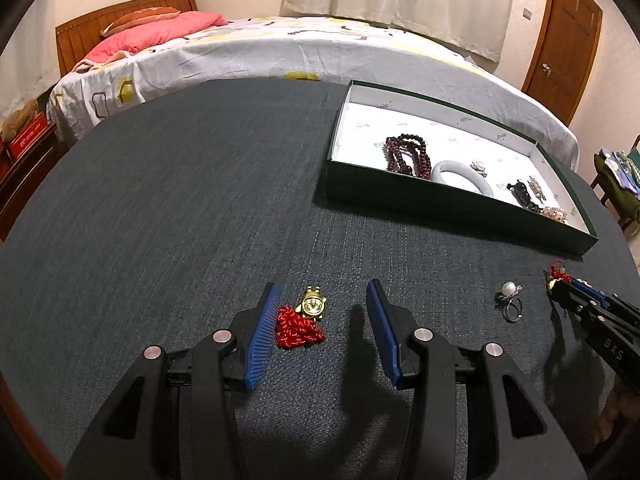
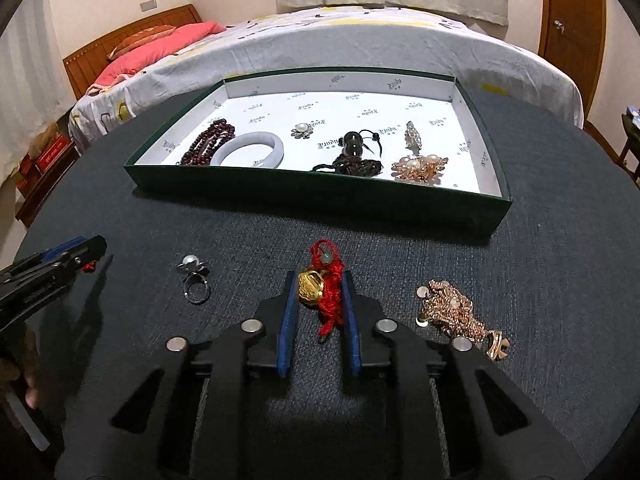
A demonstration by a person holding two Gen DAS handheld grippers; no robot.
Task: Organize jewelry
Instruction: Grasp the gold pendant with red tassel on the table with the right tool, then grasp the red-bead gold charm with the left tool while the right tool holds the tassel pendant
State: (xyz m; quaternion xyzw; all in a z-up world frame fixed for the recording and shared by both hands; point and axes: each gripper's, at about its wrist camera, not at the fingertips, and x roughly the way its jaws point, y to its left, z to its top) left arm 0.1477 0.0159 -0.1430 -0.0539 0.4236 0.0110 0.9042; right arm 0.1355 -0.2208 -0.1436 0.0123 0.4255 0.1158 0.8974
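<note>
In the right wrist view my right gripper (image 2: 318, 277) is shut on a gold charm on a red cord (image 2: 310, 286), just above the dark table; the cord hangs down between the blue pads. The same gripper (image 1: 558, 285) shows at the right edge of the left wrist view. My left gripper (image 1: 324, 285) stands open, low over the table. A second gold charm with a bunched red cord (image 1: 306, 318) lies between its fingers; the cord is close against the left pad (image 1: 262, 332) and well apart from the right one. From the right wrist view the left gripper (image 2: 86, 249) sits far left.
A green box (image 2: 320, 200) with white lining stands behind, holding a dark red bead bracelet (image 2: 208, 142), a white bangle (image 2: 250, 148), brooches and a black pendant (image 2: 354, 152). A pearl ring (image 2: 195, 280) and a rose-gold chain pile (image 2: 456, 312) lie on the table. A bed is beyond.
</note>
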